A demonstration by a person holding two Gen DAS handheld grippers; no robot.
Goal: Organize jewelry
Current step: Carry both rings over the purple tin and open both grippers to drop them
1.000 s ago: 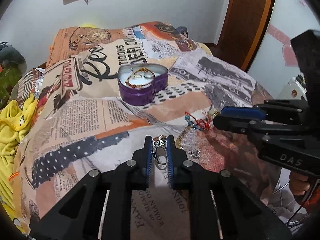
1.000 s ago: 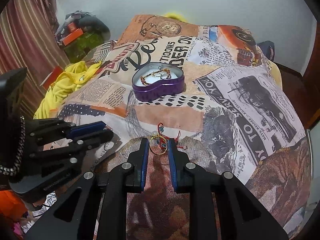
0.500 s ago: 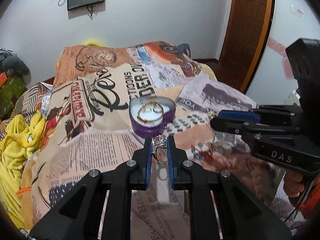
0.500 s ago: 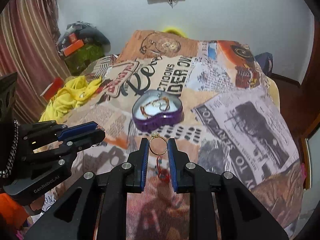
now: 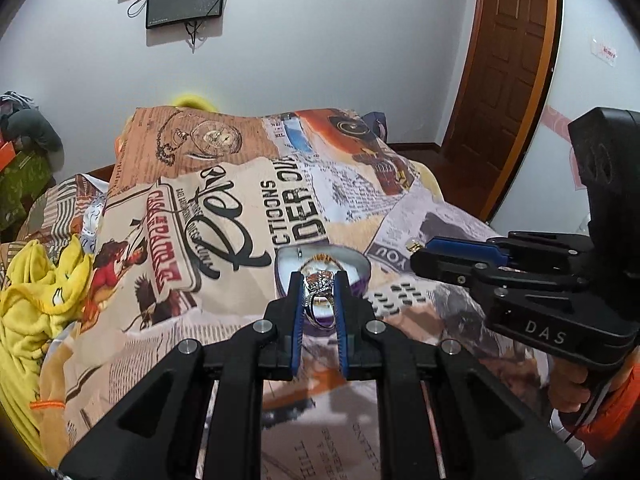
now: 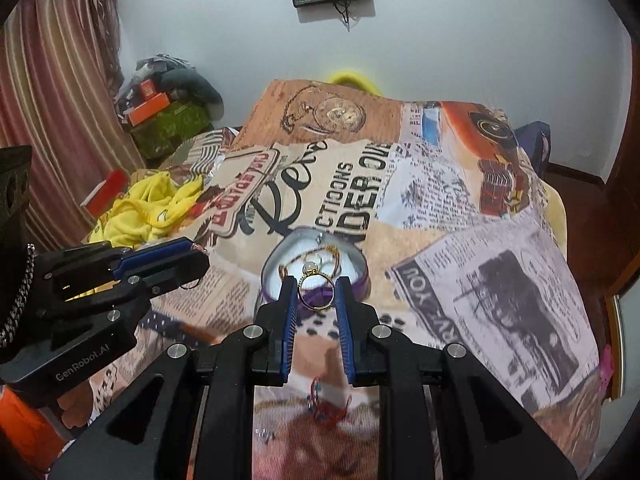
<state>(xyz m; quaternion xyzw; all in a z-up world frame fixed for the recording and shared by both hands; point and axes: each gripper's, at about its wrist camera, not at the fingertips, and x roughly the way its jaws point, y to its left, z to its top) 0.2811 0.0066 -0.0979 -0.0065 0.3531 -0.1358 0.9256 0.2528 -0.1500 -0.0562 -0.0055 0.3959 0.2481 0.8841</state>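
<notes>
Above tin: both grippers, near the purple heart-shaped metal tin [image 6: 356, 276].
Left gripper [image 5: 319, 280]: clamps silver stone-set ring [image 5: 318, 285].
Right gripper [image 6: 316, 285]: clamps gold pearl ring [image 6: 315, 289].

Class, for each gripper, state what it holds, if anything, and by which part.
The left gripper pinches a silver ring by the sides of its band. The right gripper pinches a gold ring with a pale stone, also across its band.
</notes>
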